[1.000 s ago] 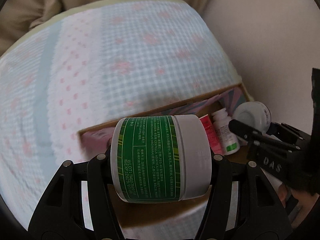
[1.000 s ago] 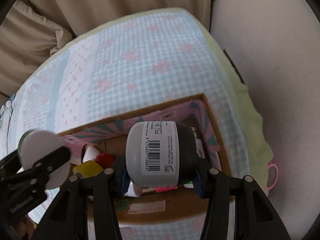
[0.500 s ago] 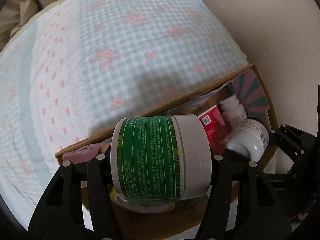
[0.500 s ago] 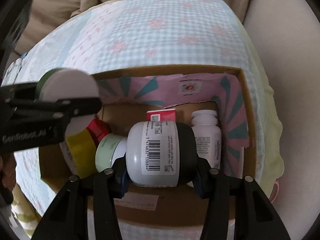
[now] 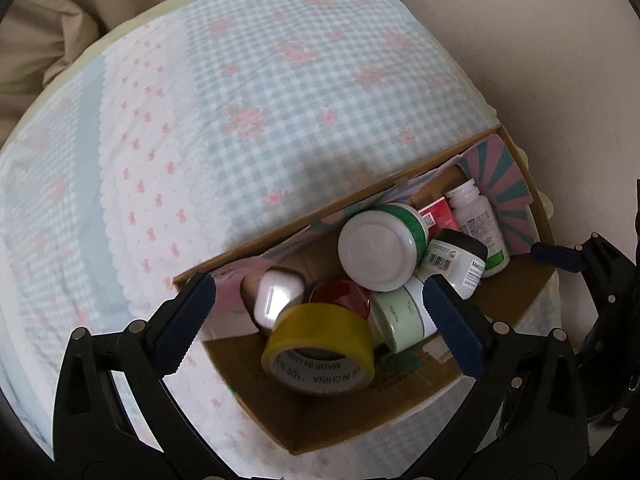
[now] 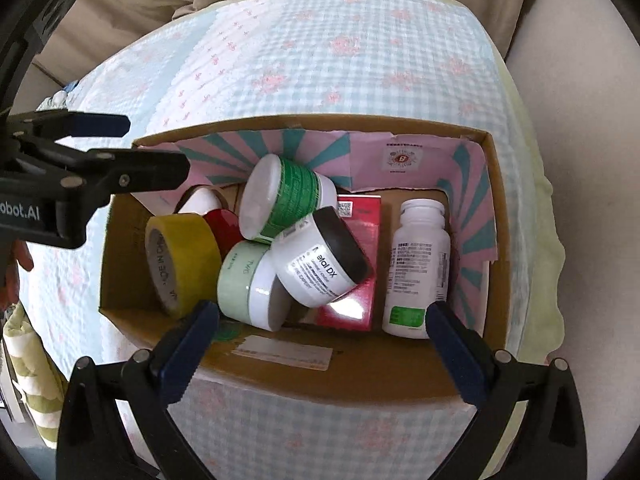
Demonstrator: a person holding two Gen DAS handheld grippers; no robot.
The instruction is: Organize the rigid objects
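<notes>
A bed covered in a blue-and-pink gingham quilt [image 6: 360,60] carries an open cardboard box [image 6: 360,376] at lower centre of both views, serving as the collection point for the loose items. The green-labelled jar [image 6: 286,196] and black-lidded jar [image 6: 322,264] lie tilted atop the yellow tape roll [image 5: 320,344], red box [image 6: 360,232] and white bottle [image 6: 418,268]. Half a second ago each jar was clamped; now the left gripper [image 5: 320,312] and right gripper [image 6: 320,340] hover above, jaws released and empty.
</notes>
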